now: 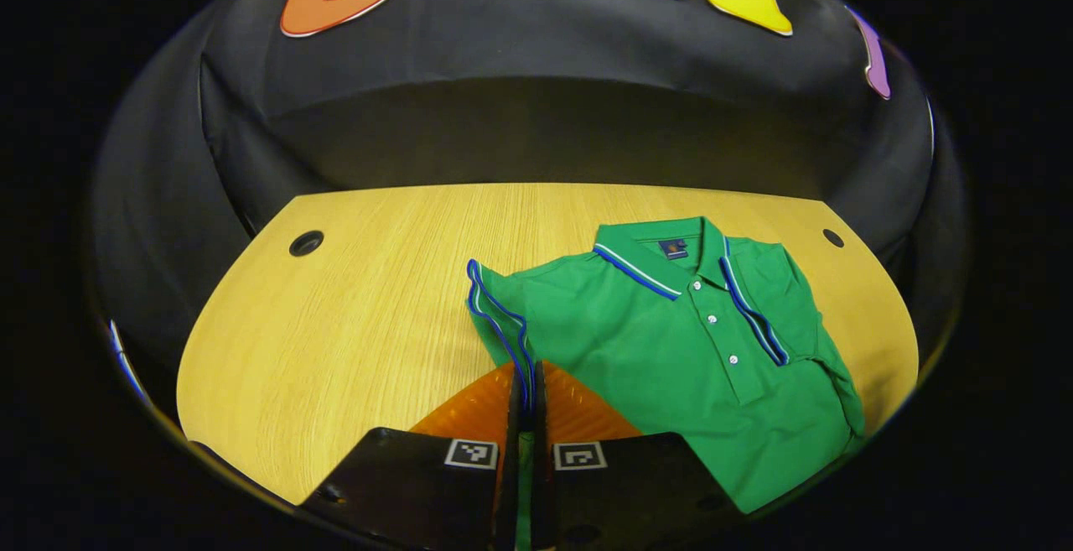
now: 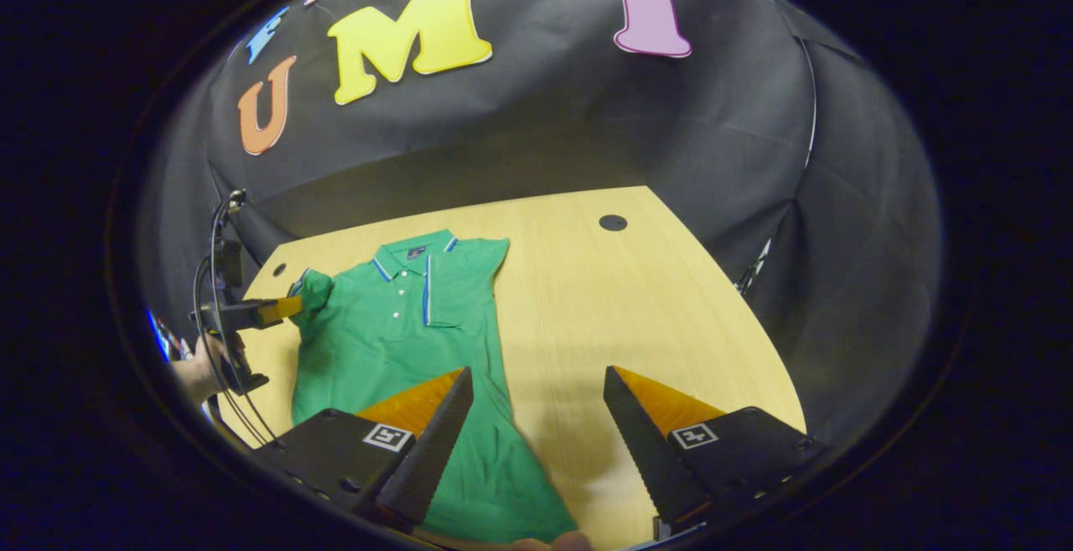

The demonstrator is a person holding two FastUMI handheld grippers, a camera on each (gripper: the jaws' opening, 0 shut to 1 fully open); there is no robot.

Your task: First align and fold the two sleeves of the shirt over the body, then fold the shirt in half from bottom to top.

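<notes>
Left gripper (image 1: 526, 392) was clenched on the blue-trimmed cuff of the left sleeve (image 1: 500, 320), fabric pinched between both fingers; in the right gripper view the same gripper (image 2: 289, 308) held that sleeve at the shirt's far-left edge, a hand (image 2: 199, 375) behind it; right gripper (image 2: 536, 392) was released, jaws wide apart, over the lower hem; green polo shirt (image 2: 402, 324) lay face-up on the wooden table (image 2: 637, 299), collar (image 1: 662, 257) toward the booth wall (image 2: 545, 132).

Light wooden surface (image 2: 671, 299) with round holes, green polo shirt (image 2: 394, 341) flat on it, left of the right claw (image 2: 536, 417).
</notes>
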